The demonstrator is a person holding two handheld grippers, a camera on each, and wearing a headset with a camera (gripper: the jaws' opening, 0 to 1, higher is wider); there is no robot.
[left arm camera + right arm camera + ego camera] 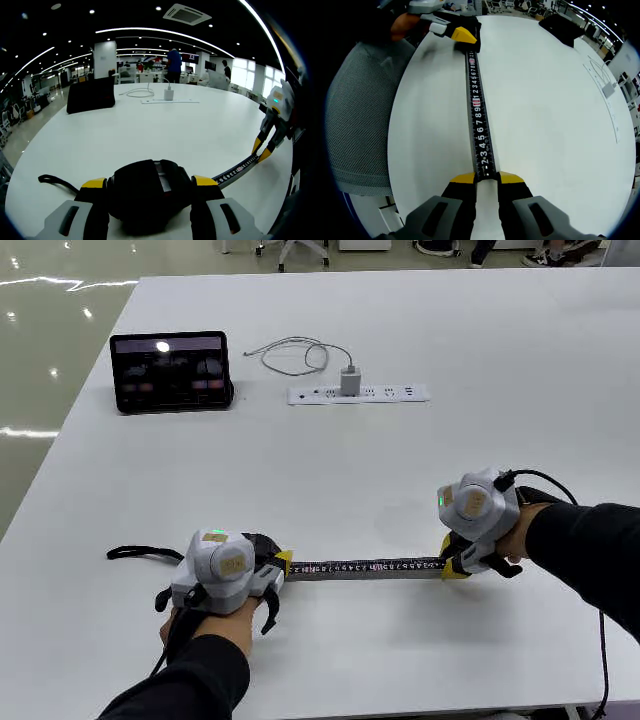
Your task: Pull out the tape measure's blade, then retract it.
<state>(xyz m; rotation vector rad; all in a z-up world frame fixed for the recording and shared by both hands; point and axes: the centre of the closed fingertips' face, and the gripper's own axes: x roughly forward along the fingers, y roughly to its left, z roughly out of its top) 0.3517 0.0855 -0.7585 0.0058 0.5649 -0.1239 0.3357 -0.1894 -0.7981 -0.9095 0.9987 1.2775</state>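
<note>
The black tape measure case (150, 192) lies on the white table, and my left gripper (150, 182) is shut around it, yellow-tipped fingers (94, 183) on either side. In the head view the left gripper (262, 570) sits at the lower left. The black blade (365, 567) with white numbers stretches flat along the table to my right gripper (452, 565), which is shut on the blade's end. In the right gripper view the blade (478, 120) runs from that gripper (486, 176) up to the case (470, 44). A black wrist strap (140, 552) trails left of the case.
A dark tablet (170, 371) stands propped at the back left. A white power strip (358, 394) with a charger and coiled white cable (295, 355) lies at the back centre. The table's near edge (420, 710) runs just below my arms.
</note>
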